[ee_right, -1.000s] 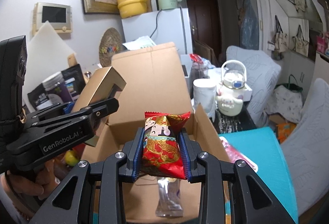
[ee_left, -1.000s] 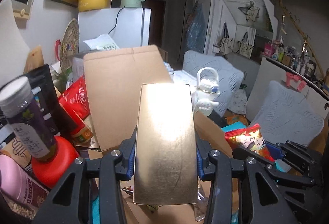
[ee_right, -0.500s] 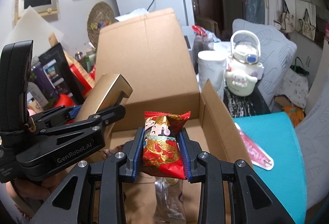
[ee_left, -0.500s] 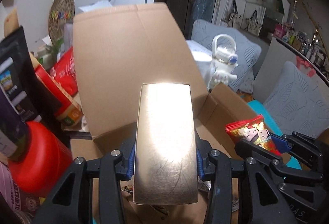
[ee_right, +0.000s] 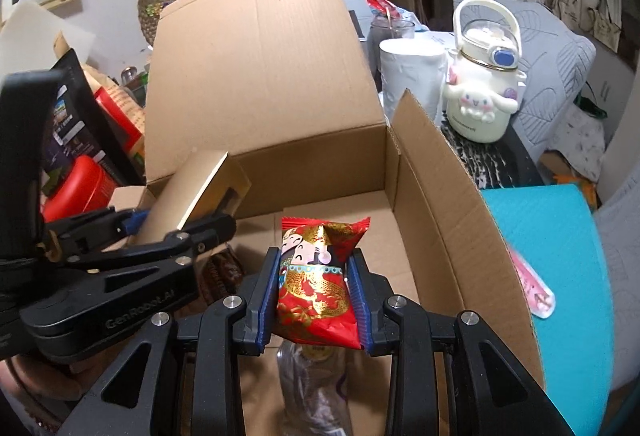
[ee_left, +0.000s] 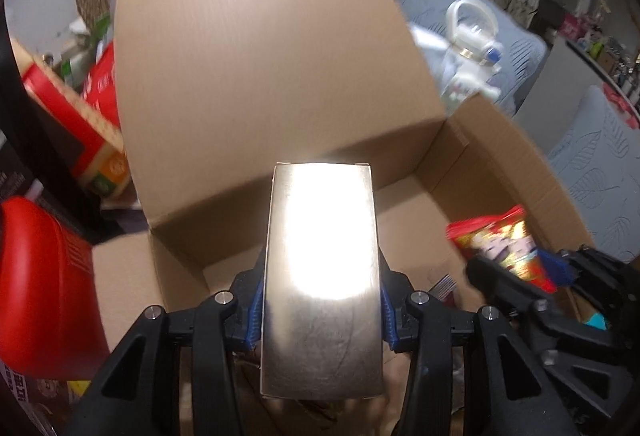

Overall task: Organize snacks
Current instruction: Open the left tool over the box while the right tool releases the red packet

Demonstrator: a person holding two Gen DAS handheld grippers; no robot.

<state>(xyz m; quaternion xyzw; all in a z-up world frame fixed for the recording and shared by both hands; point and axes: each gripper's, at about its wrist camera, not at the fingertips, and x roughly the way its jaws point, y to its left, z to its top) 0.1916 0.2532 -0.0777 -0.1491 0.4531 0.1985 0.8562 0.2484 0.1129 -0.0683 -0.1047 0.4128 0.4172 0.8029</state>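
My left gripper [ee_left: 320, 300] is shut on a tall shiny gold box [ee_left: 322, 276], held over the left part of an open cardboard box [ee_left: 276, 60]. In the right wrist view the gold box [ee_right: 188, 196] and the left gripper [ee_right: 176, 224] stand at the left. My right gripper [ee_right: 316, 292] is shut on a red and gold snack packet [ee_right: 318, 284], above the floor of the cardboard box [ee_right: 436, 196]. That packet [ee_left: 504, 244] and the right gripper [ee_left: 516, 268] show at the right of the left wrist view. A clear wrapped snack [ee_right: 316, 384] lies on the box floor below.
A teal mat [ee_right: 560, 268] with a pink packet [ee_right: 534, 288] lies right of the box. A white character kettle [ee_right: 482, 92] and a paper roll [ee_right: 410, 72] stand behind. Left of the box are a red container [ee_left: 44, 292], red packages [ee_left: 76, 108] and dark packets [ee_right: 76, 140].
Both grippers have sunk and tipped downward toward the open cardboard box, each keeping its snack. The box fills more of both views; the fridge and pots have slid out of the top.
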